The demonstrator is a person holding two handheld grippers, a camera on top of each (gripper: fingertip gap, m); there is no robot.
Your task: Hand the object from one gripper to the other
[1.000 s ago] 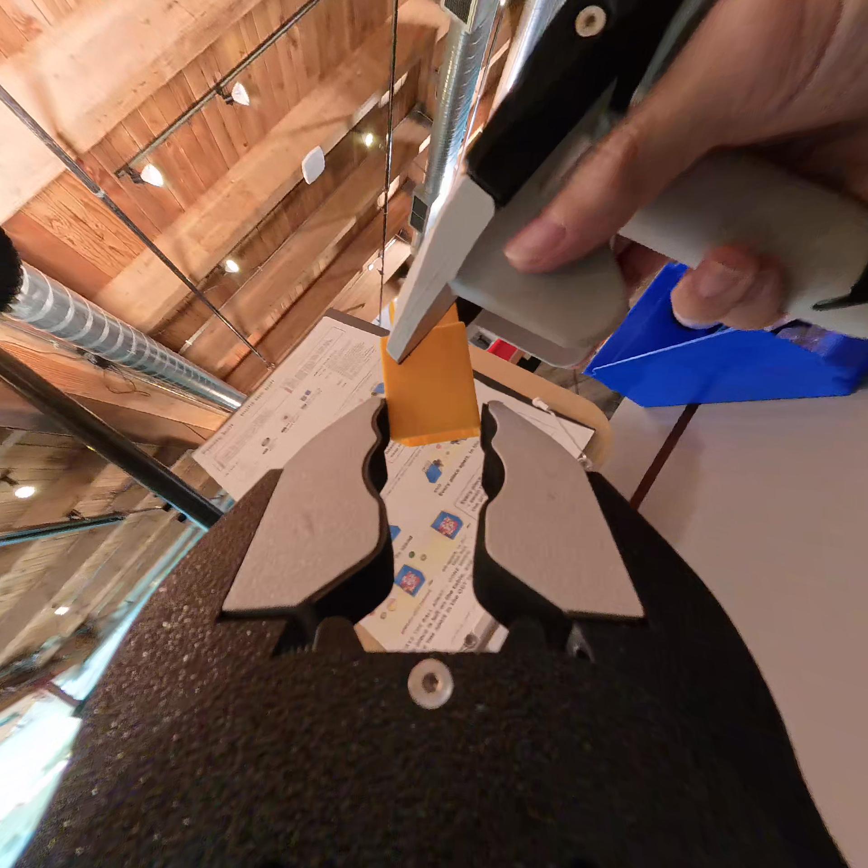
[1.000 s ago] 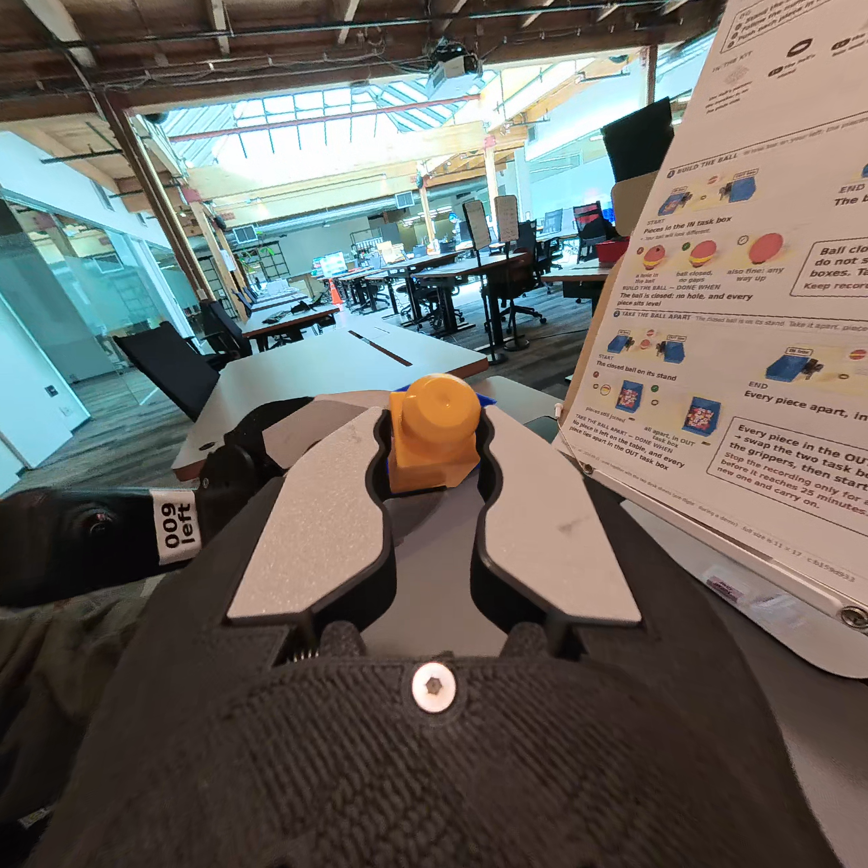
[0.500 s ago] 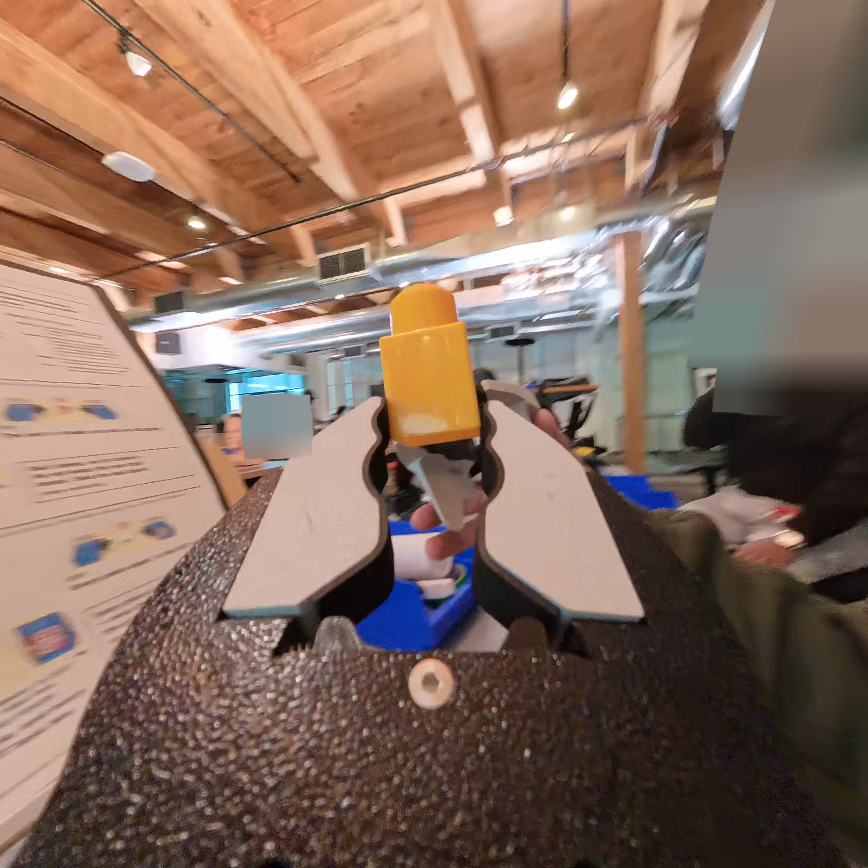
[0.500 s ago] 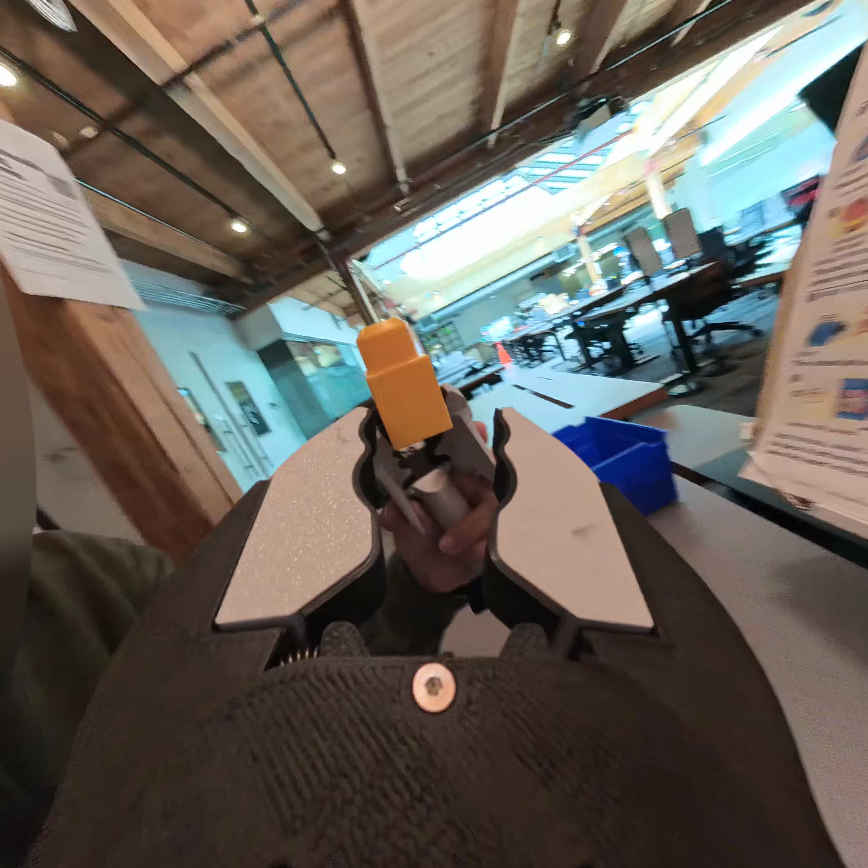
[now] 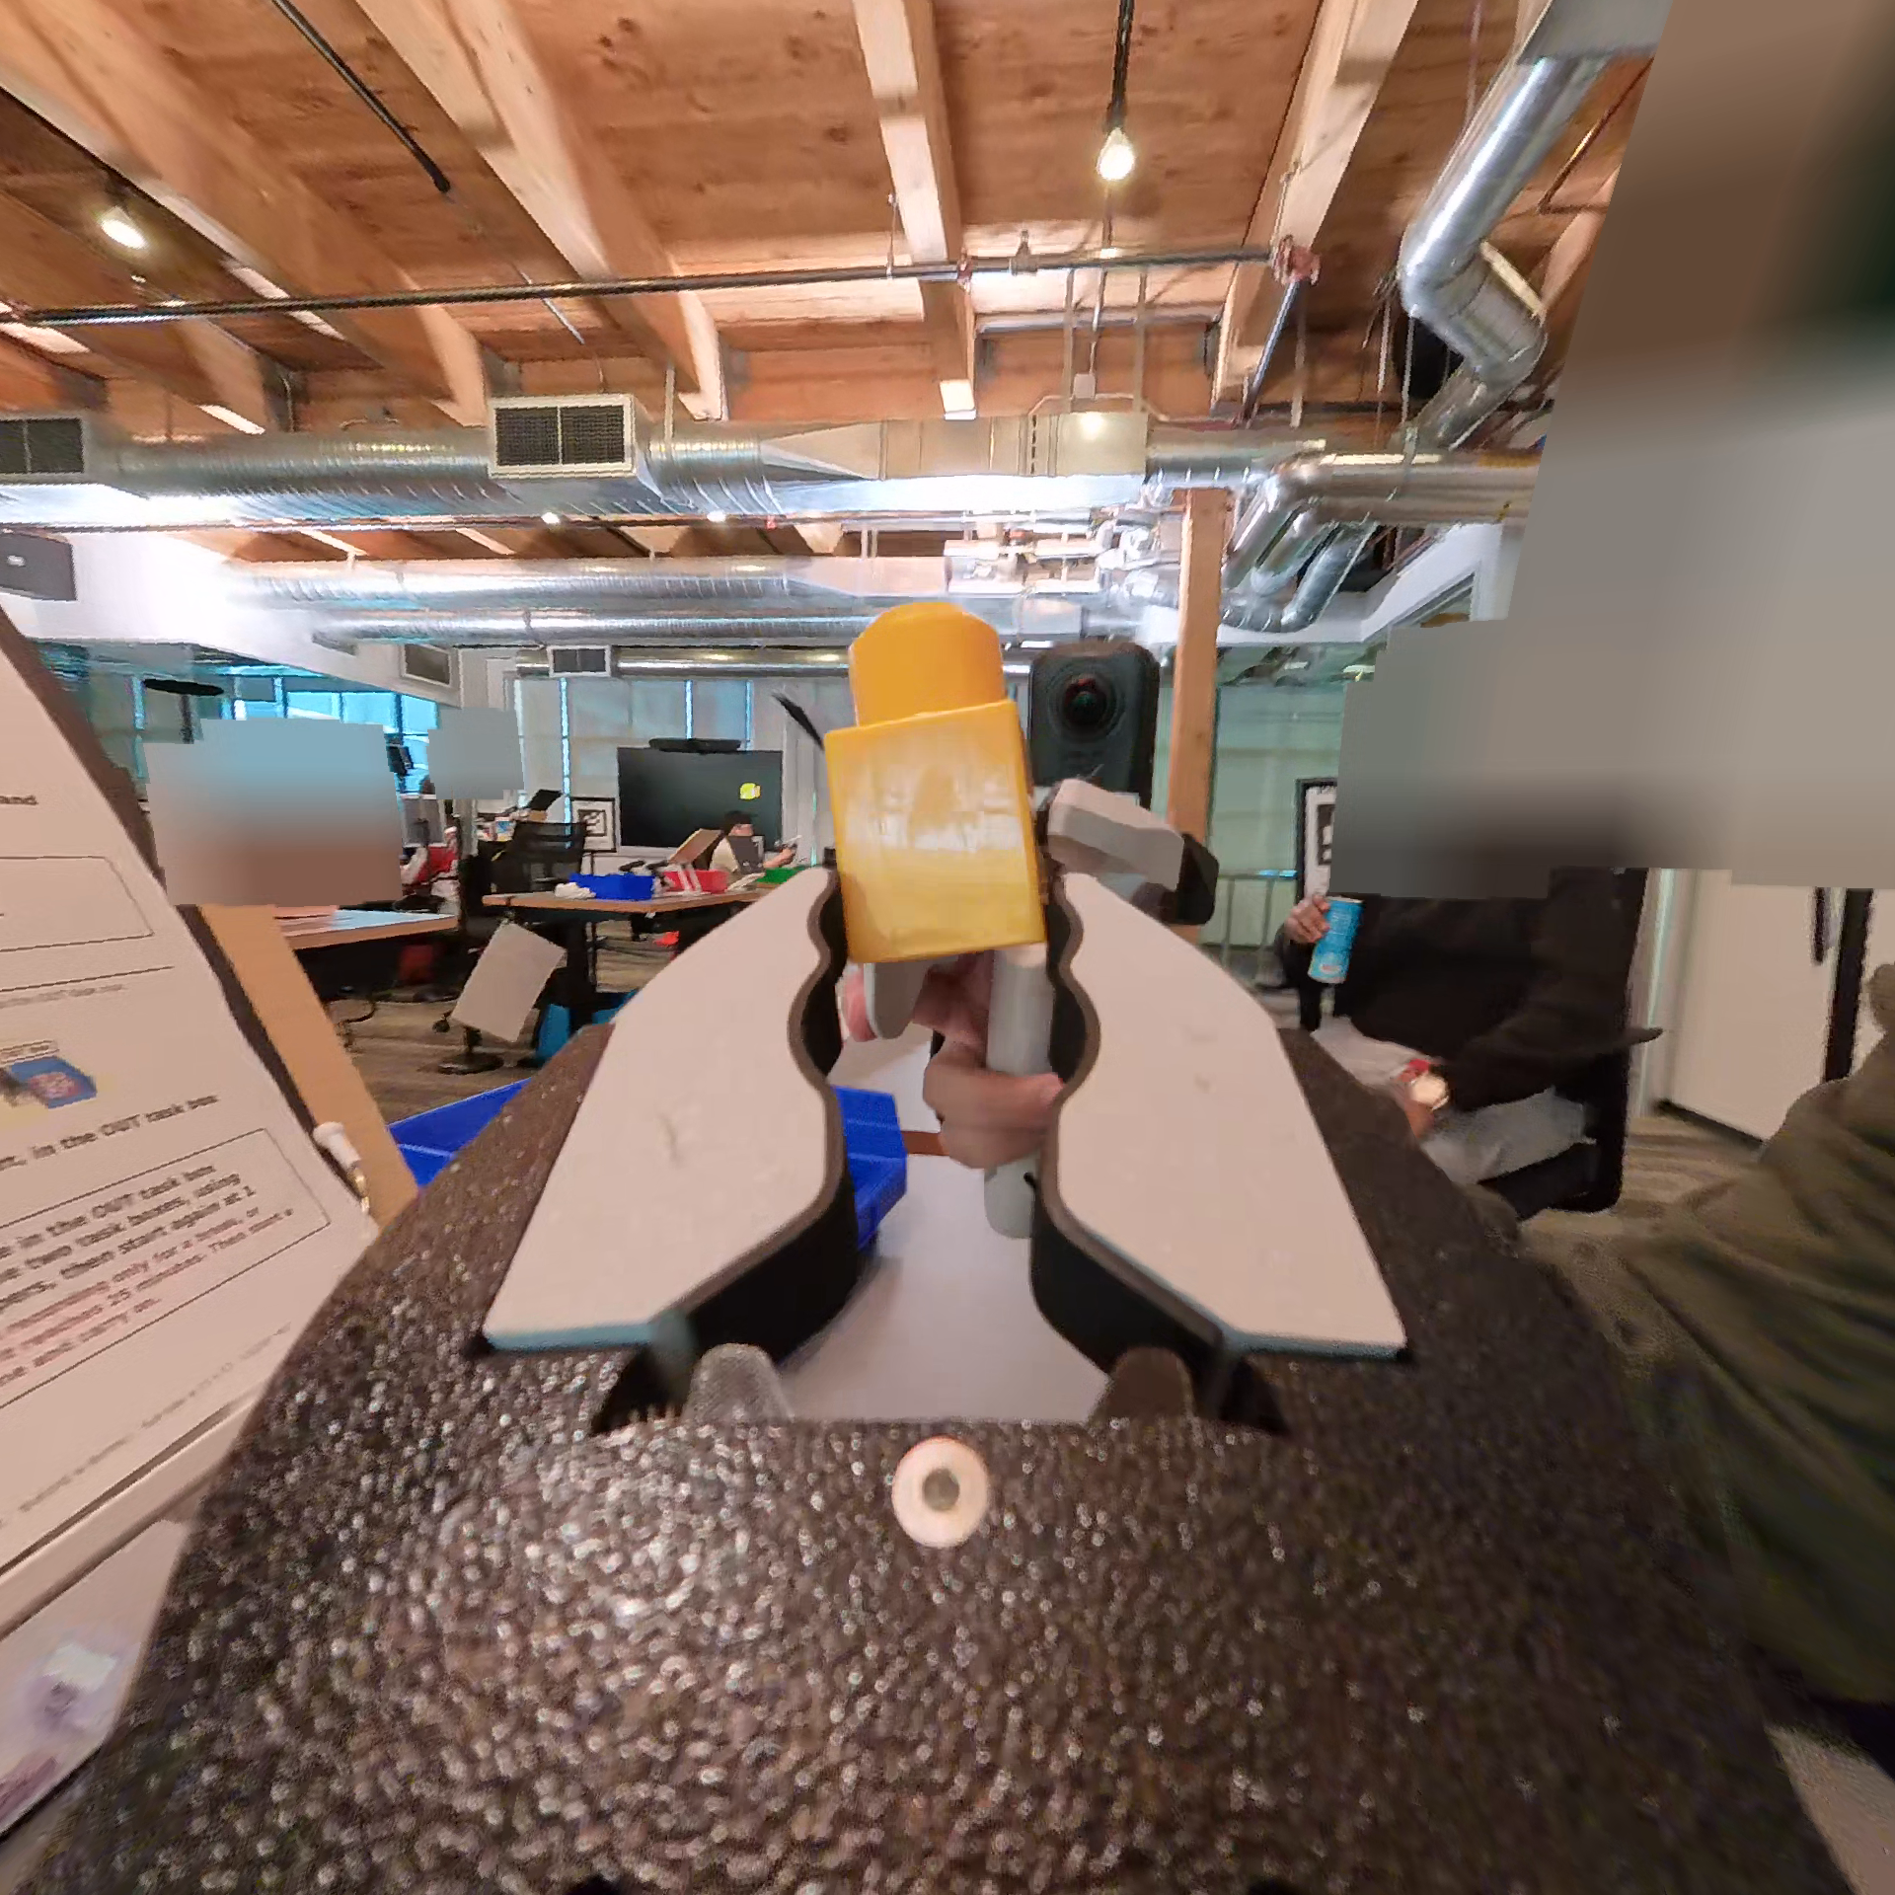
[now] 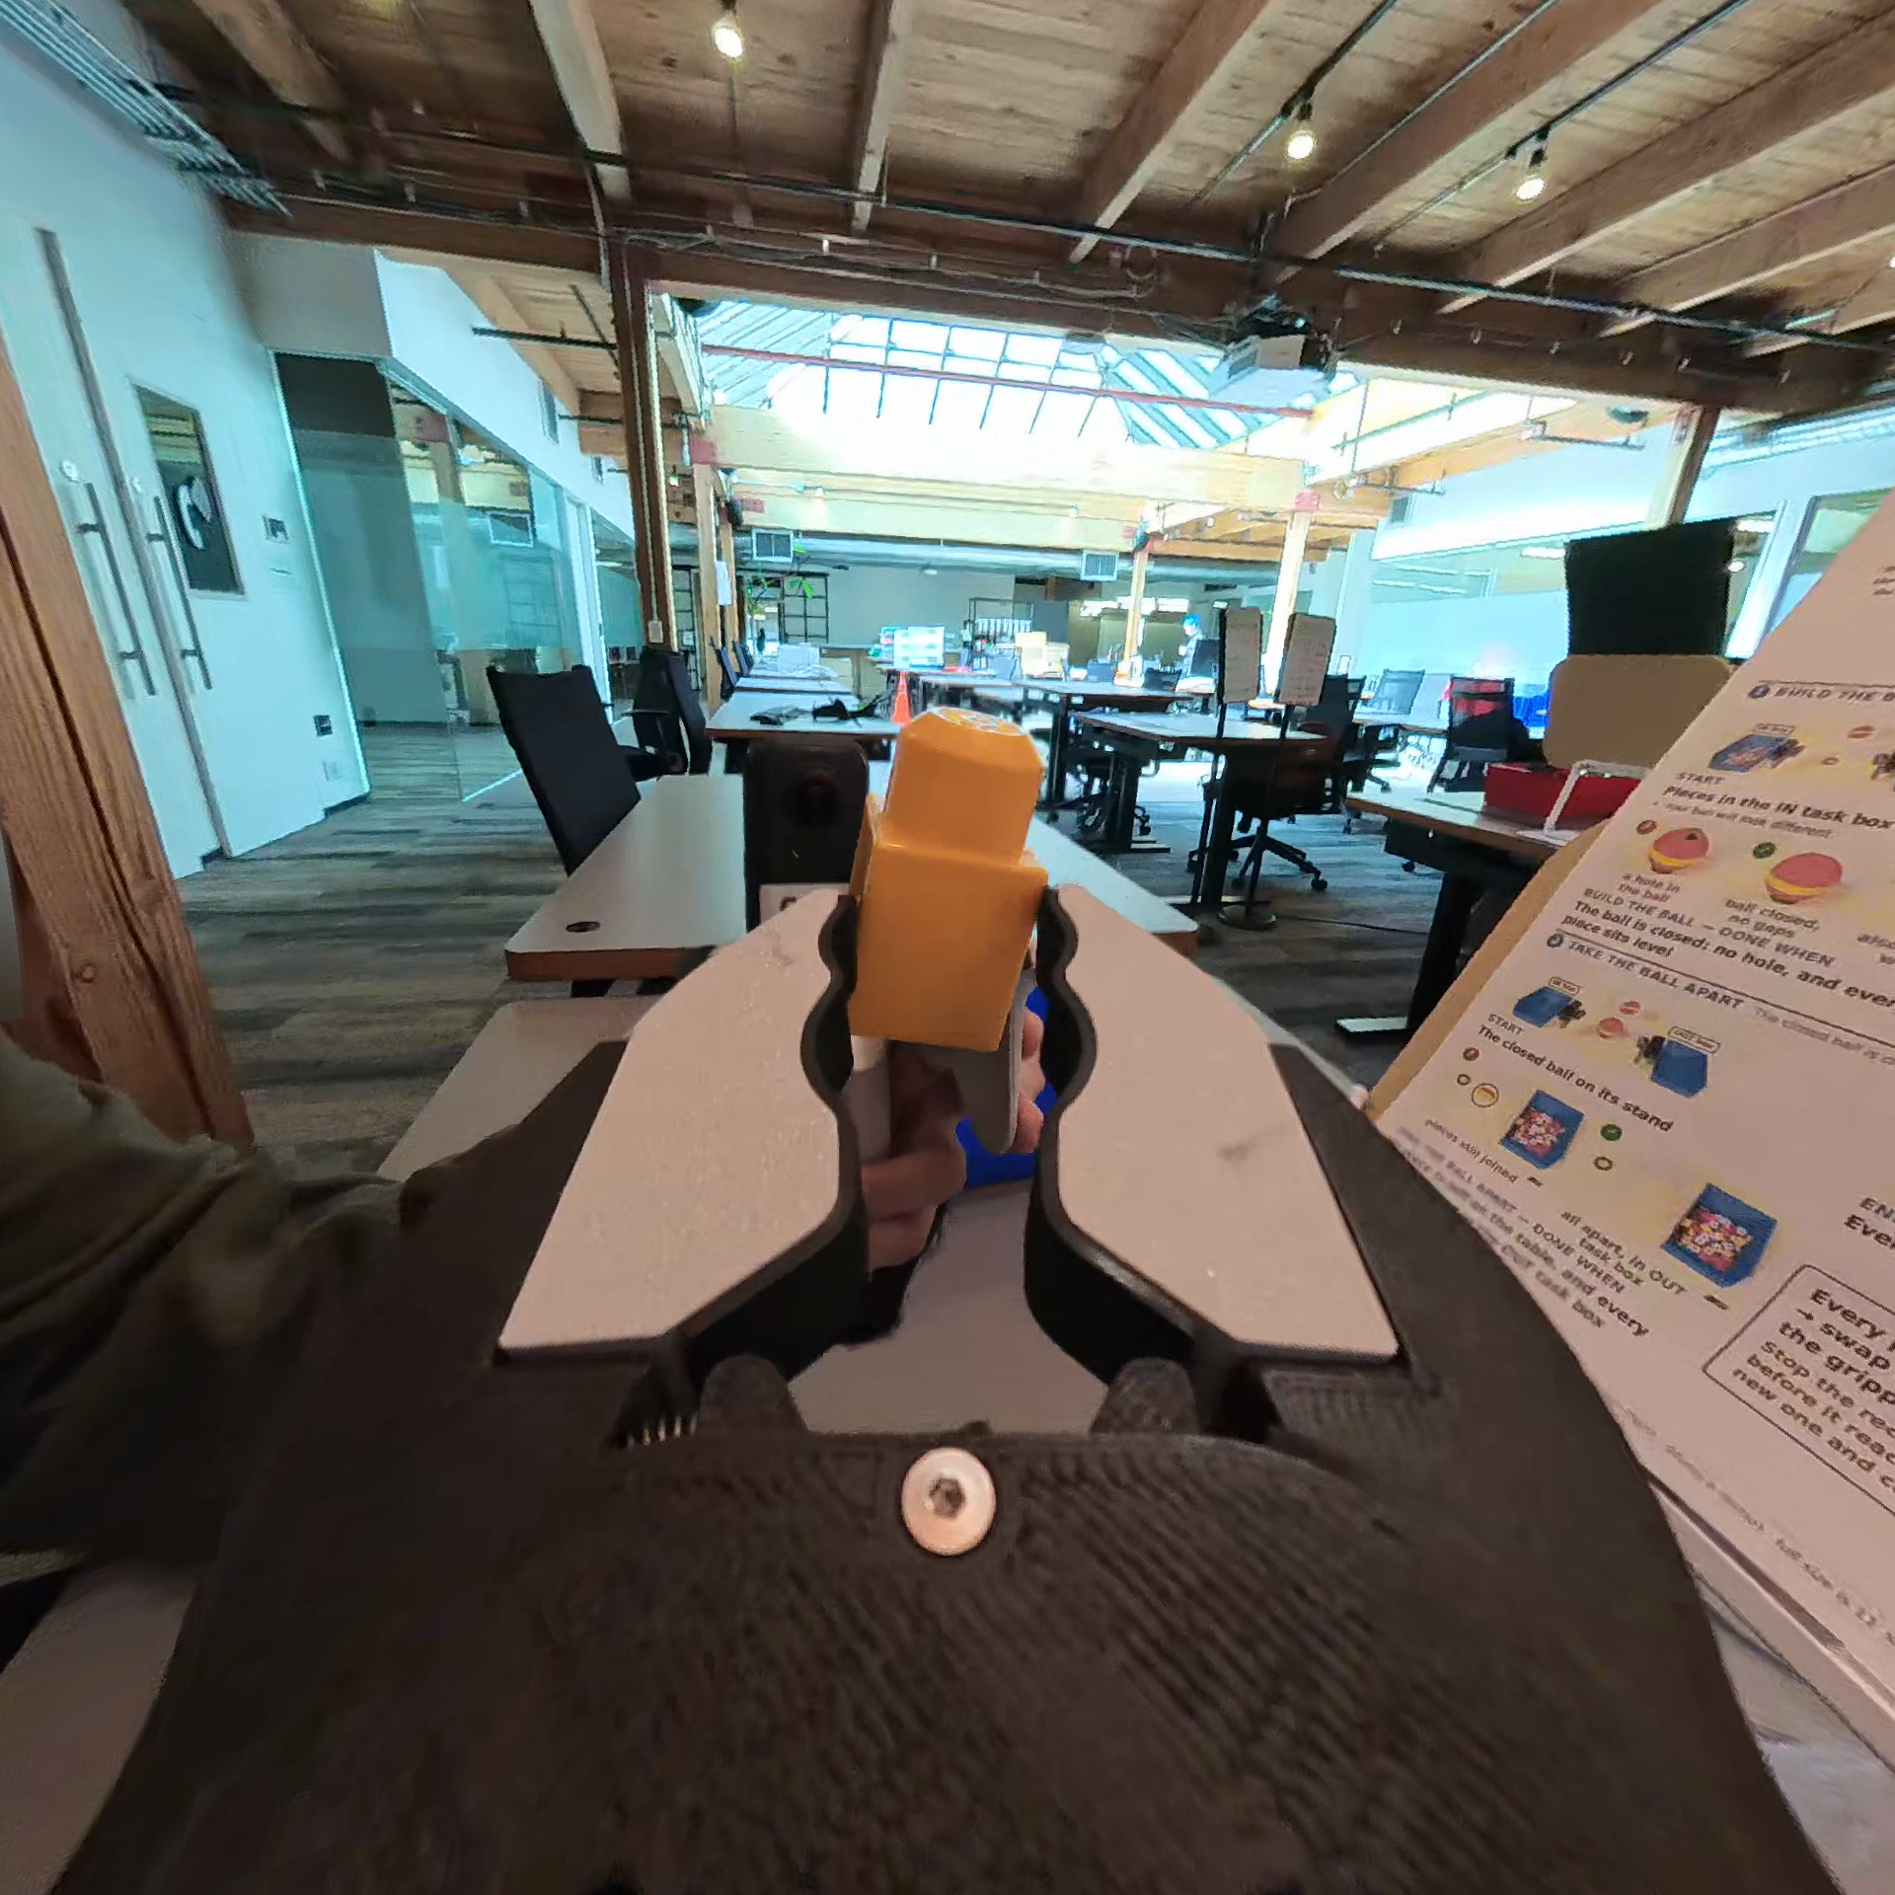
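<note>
A yellow block with a round peg on top (image 5: 933,820) stands upright between the tips of my left gripper (image 5: 938,913), whose jaws press its two sides. In the right wrist view the same block (image 6: 949,923) sits between the tips of my right gripper (image 6: 943,923), also touching both sides. The two grippers face each other. The right gripper's grey fingers (image 5: 1015,1036) show under the block in the left wrist view, and the left gripper's fingers (image 6: 984,1097) show under it in the right wrist view. Both hold the block in the air above the table.
A blue bin (image 5: 861,1138) lies on the table below the grippers. A white instruction board (image 5: 123,1179) stands at one side and also shows in the right wrist view (image 6: 1641,1025). A seated person (image 5: 1487,974) is beyond. Desks and chairs (image 6: 636,882) fill the room behind.
Both grippers have swung up to level, facing each other. The right jaws stood wider than the block half a second ago and now lie against it. The left jaw width has not changed.
</note>
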